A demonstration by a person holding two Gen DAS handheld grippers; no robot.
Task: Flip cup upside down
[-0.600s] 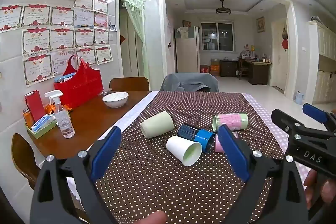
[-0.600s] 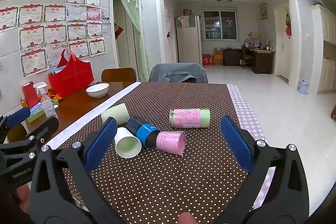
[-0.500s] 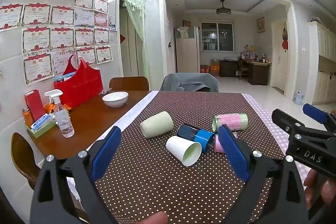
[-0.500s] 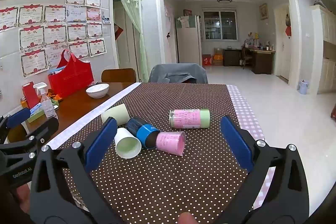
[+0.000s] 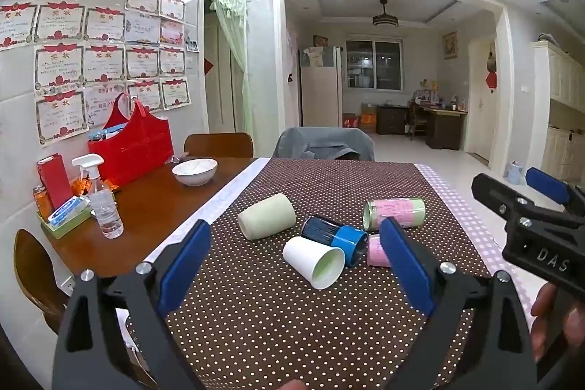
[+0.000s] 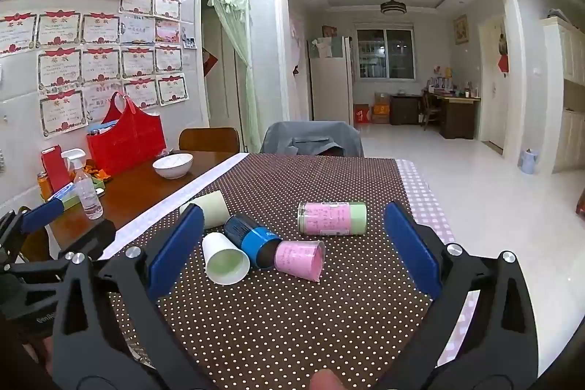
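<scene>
Several cups lie on their sides on the brown dotted tablecloth (image 5: 292,324): a pale green cup (image 5: 266,216), a white cup (image 5: 314,262) with a green inside, a blue cup (image 5: 334,238), a small pink cup (image 5: 376,250) and a pink-and-green cup (image 5: 395,214). They also show in the right wrist view: white (image 6: 225,260), blue (image 6: 250,240), pink (image 6: 299,258), pink-and-green (image 6: 332,218), pale green (image 6: 212,207). My left gripper (image 5: 294,265) is open and empty, short of the cups. My right gripper (image 6: 294,251) is open and empty, also short of them.
On the bare wood at the left stand a white bowl (image 5: 195,171), a red bag (image 5: 131,148), a spray bottle (image 5: 104,203) and a small tray of boxes (image 5: 64,216). Chairs stand at the far end (image 5: 325,143). The table's right edge drops to the floor.
</scene>
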